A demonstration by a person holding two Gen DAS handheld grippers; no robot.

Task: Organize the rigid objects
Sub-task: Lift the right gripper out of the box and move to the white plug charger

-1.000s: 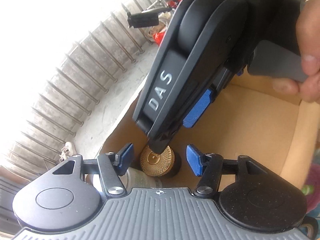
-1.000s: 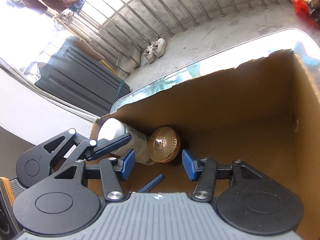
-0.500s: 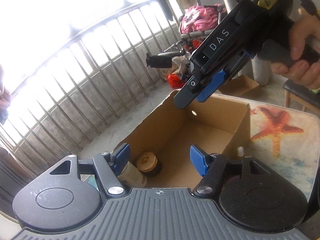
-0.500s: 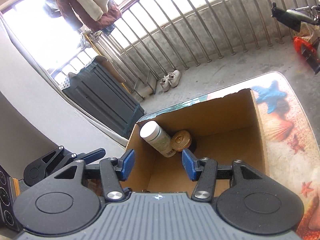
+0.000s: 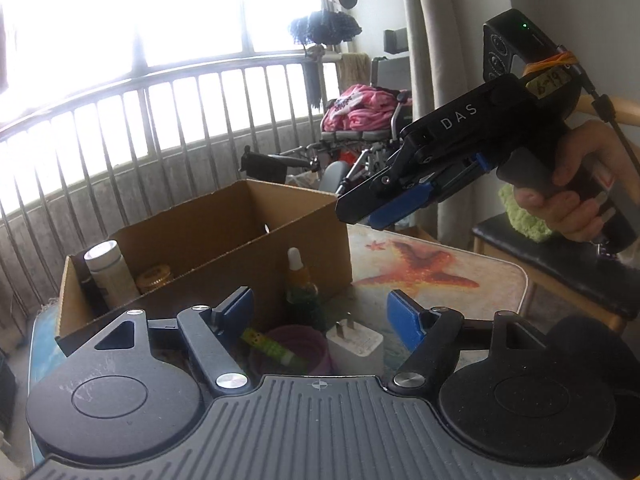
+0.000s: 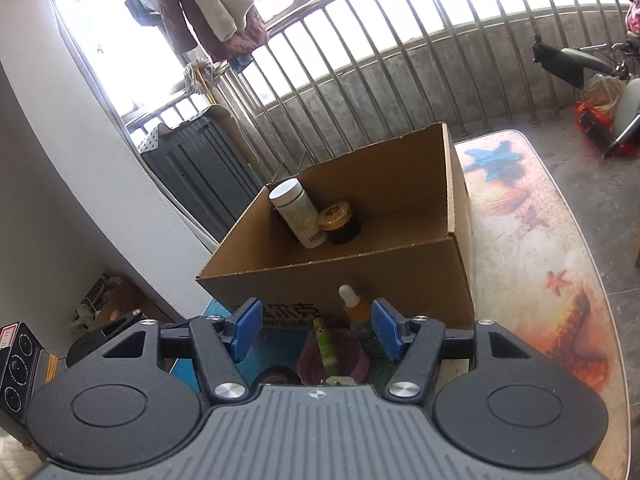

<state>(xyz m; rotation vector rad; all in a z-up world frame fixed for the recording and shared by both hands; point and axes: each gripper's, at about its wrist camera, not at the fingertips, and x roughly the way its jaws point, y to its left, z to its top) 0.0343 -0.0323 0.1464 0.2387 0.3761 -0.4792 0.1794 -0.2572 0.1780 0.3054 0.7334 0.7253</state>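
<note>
A grey cabinet point(image 6: 196, 172) stands beside the railing point(image 6: 400, 60).

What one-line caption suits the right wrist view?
Open right gripper hovers over dropper bottle; white bottle and gold-capped jar sit in cardboard box.

Bright daylight pours in through the windows point(image 5: 168, 20) at the top left of the left wrist view, and the glass there is washed out to plain white. The same white glare fills the window point(image 6: 120, 52) in the upper left of the right wrist view. Inside the cardboard box point(image 6: 452, 216) the near corner is darker. Both pictures bend at the edges, so the railing bars point(image 6: 360, 64) look curved. Things at the bottom, close to the camera, look a bit soft.
</note>
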